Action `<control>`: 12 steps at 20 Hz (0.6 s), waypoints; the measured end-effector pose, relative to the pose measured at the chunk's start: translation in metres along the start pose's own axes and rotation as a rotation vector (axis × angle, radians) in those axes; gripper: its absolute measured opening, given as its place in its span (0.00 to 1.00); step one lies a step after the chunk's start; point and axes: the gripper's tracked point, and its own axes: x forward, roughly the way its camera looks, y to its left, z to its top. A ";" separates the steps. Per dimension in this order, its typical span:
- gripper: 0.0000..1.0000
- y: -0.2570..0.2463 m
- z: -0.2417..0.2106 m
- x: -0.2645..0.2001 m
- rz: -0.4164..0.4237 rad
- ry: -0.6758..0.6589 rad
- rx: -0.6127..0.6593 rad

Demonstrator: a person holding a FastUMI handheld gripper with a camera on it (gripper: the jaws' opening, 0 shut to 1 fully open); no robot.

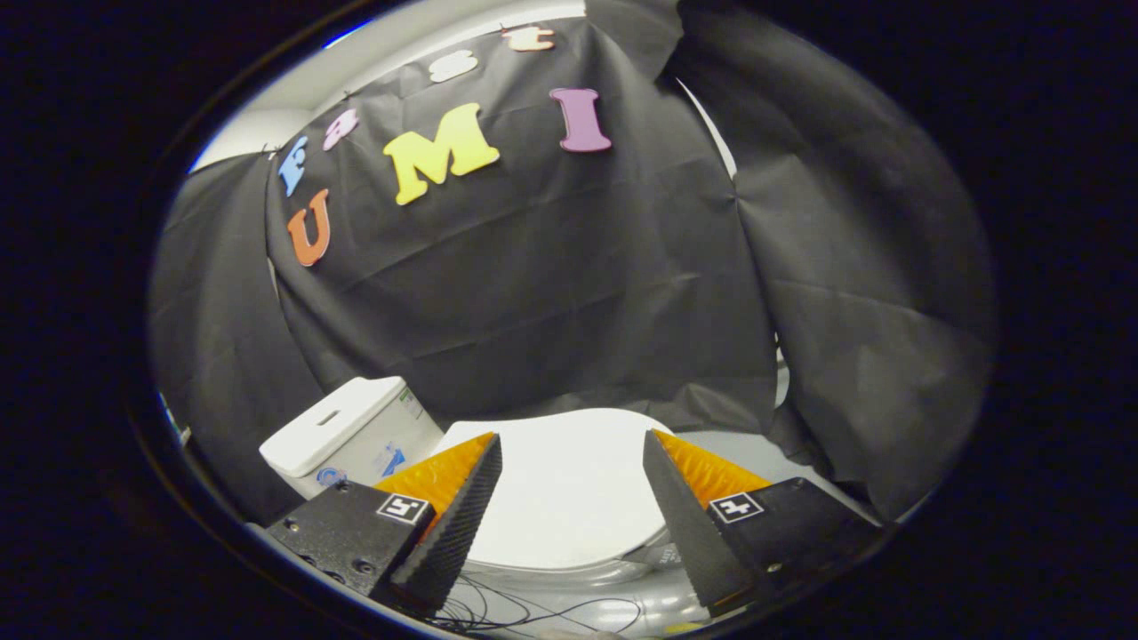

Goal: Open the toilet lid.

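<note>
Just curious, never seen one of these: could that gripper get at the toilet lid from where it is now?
Probably yes: the gripper is open, the closed toilet lid lies between and beyond its fingers, nothing blocking.

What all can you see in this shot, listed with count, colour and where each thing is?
Flat white plastic toilet lid: one, white, closed, lying between and beyond the fingers.
Boxy white toilet tank: one, white with a slot in its top, behind the lid, beyond the left finger.
Thin black cables: a few, black, on the grey floor just below the lid's front edge.
Black cloth wall: black, hanging behind the toilet.
Gripper: one, black ribbed fingers with orange sides, open, spread above the lid, touching nothing.
</note>
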 end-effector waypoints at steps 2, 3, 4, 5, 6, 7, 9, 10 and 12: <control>0.99 -0.016 -0.016 0.011 0.008 0.052 0.091; 0.99 -0.025 -0.024 0.014 0.008 0.075 0.155; 0.99 -0.032 -0.033 0.018 0.013 0.093 0.229; 0.99 -0.037 -0.042 0.022 0.015 0.113 0.299; 0.99 -0.043 -0.049 0.025 0.013 0.127 0.353; 0.99 -0.049 -0.056 0.027 0.009 0.137 0.387; 0.99 -0.065 -0.069 0.027 -0.010 0.147 0.418; 1.00 -0.071 -0.075 0.030 -0.018 0.153 0.426; 1.00 -0.077 -0.086 0.034 -0.021 0.169 0.432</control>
